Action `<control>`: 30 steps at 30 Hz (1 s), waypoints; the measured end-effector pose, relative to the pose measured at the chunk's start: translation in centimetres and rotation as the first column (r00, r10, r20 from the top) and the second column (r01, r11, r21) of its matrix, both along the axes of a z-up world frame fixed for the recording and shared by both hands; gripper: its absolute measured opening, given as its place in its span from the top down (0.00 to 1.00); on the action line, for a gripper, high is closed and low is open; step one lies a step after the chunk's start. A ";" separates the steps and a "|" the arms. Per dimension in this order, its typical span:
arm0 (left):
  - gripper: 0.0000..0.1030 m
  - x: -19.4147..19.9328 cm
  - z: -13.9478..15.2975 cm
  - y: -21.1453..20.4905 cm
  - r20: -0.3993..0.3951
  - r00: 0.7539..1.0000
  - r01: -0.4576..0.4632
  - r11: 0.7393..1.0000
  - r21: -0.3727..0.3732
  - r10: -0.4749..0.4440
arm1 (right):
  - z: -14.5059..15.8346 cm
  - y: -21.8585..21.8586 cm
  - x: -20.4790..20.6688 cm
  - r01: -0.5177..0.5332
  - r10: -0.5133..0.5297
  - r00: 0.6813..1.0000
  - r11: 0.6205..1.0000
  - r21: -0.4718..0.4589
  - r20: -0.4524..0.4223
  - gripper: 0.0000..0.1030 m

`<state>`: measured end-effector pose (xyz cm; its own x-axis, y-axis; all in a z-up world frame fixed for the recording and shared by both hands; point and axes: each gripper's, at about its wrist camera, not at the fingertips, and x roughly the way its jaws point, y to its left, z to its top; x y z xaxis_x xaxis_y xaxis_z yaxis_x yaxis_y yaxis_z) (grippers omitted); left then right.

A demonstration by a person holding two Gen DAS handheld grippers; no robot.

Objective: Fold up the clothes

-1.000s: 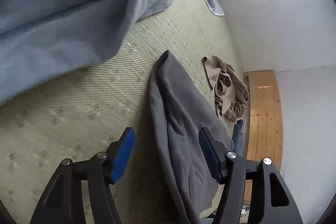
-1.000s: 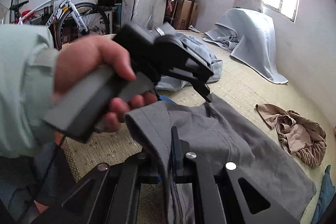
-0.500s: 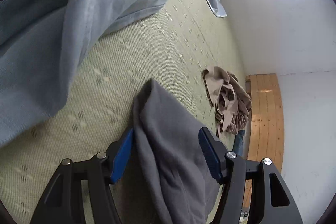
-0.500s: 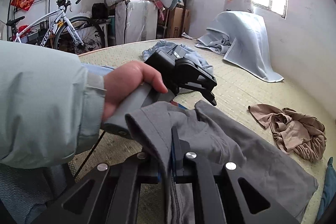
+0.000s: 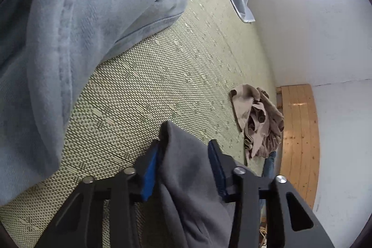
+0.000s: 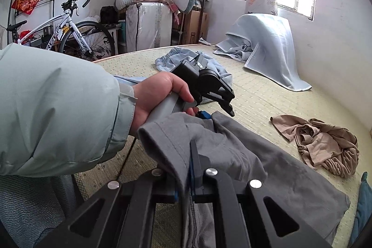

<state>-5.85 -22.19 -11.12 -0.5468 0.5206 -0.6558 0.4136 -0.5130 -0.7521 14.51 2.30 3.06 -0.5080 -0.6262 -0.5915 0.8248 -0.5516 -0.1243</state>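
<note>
A grey garment (image 6: 267, 169) lies on the woven mat (image 6: 255, 94), its near edge lifted. My right gripper (image 6: 193, 155) is shut on a fold of that edge. In the right wrist view a hand (image 6: 158, 97) in a pale green sleeve holds my left gripper (image 6: 218, 113) at the garment's far corner. In the left wrist view the grey garment (image 5: 190, 178) stands bunched between the blue pads (image 5: 148, 169) of my left gripper (image 5: 183, 143). Its jaws are closing around the cloth; the pads are not visibly squeezing it.
A light-blue blanket (image 5: 69, 38) lies heaped on the mat to the left. A crumpled tan garment (image 5: 258, 122) (image 6: 325, 145) sits near the mat's edge by the wooden floor (image 5: 300, 131). Blue shorts (image 6: 176, 57), a draped pale cloth (image 6: 267, 45) and a bicycle (image 6: 69, 27) lie further off.
The left gripper moved forward over the grey garment's corner, and its jaws narrowed around the cloth. The right gripper stayed shut on the garment's edge and rose slightly.
</note>
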 end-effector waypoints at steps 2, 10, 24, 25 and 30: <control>0.77 0.0 -0.2 0.0 0.015 1.000 -0.009 1.000 -0.007 0.009 | 0.0 0.0 0.0 0.001 -0.001 1.000 1.000 0.004 -0.001 0.95; 0.95 0.3 0.9 -0.4 -0.037 0.998 -0.045 0.999 0.007 0.045 | 0.5 -0.2 0.4 0.020 -0.020 1.000 1.000 0.020 -0.010 0.95; 1.00 2.6 8.2 -3.7 -0.237 0.964 -0.116 0.992 0.040 0.122 | 2.8 -1.4 2.6 -0.006 0.006 1.000 1.000 -0.030 0.018 0.95; 1.00 2.6 8.0 -3.8 -0.225 0.966 -0.118 0.992 0.044 0.125 | 2.5 -1.6 2.7 -0.008 0.008 1.000 1.000 -0.021 0.021 0.95; 0.99 2.8 5.6 -4.5 -0.093 0.989 -0.113 0.994 -0.001 0.113 | 1.5 -1.4 2.1 0.017 -0.016 0.998 0.999 -0.029 0.060 0.95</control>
